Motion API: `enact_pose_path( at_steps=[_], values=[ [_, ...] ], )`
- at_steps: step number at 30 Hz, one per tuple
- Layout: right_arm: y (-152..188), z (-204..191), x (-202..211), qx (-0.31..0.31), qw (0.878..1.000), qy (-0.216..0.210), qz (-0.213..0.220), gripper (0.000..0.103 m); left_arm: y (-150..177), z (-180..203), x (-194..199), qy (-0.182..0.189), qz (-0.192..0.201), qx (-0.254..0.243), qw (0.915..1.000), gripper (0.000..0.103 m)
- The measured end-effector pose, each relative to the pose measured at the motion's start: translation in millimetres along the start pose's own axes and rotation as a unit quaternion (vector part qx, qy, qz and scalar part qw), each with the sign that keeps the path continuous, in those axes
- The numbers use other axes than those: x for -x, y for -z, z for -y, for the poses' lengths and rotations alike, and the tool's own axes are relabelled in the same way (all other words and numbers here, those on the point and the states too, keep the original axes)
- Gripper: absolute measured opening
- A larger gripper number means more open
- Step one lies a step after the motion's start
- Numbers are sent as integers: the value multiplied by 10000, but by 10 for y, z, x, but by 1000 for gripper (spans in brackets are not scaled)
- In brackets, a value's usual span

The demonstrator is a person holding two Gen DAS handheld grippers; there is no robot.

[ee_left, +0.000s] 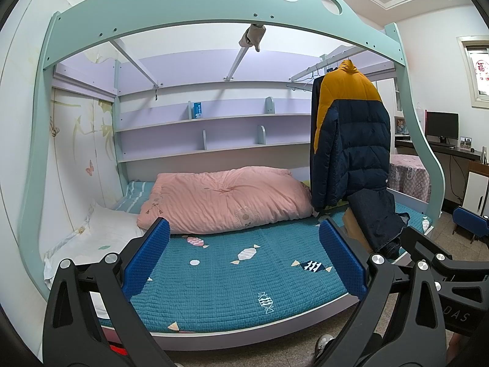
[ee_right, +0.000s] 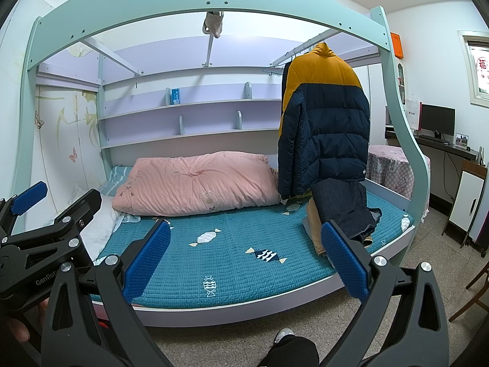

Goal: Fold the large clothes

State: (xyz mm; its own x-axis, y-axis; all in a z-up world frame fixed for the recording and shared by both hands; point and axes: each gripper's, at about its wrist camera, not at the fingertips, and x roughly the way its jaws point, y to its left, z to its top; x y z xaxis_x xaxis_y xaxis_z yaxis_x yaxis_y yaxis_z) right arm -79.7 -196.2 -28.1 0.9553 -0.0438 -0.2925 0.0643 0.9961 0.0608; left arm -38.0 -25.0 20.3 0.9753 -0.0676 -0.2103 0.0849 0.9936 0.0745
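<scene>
A yellow and navy puffer jacket (ee_left: 351, 134) (ee_right: 324, 128) hangs from a rail at the right of the bunk bed. Below it, dark denim trousers (ee_left: 377, 217) (ee_right: 345, 205) lie over a tan garment (ee_right: 314, 229) at the right end of the teal quilted mattress (ee_left: 238, 275) (ee_right: 232, 244). My left gripper (ee_left: 244, 257) is open in front of the bed, nothing between its blue pads. My right gripper (ee_right: 244, 257) is open too, held over the bed's front edge, well short of the clothes. In the right wrist view the left gripper shows at the left edge.
A folded pink duvet (ee_left: 226, 198) (ee_right: 195, 183) lies at the back of the mattress, with a white pillow (ee_left: 101, 235) at the left. The mint bed frame (ee_left: 214, 9) arches overhead. A desk with a monitor (ee_right: 437, 119) stands at the right. A shoe (ee_right: 282, 335) shows on the tiled floor.
</scene>
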Motion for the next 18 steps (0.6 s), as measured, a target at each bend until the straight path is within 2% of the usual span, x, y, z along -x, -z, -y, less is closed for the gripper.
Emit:
enact_pose_path(
  at_steps=[18],
  values=[
    [0, -15, 9, -2, 10000, 5, 0, 95, -7, -26, -7, -3, -10, 19, 10000, 98]
  ],
)
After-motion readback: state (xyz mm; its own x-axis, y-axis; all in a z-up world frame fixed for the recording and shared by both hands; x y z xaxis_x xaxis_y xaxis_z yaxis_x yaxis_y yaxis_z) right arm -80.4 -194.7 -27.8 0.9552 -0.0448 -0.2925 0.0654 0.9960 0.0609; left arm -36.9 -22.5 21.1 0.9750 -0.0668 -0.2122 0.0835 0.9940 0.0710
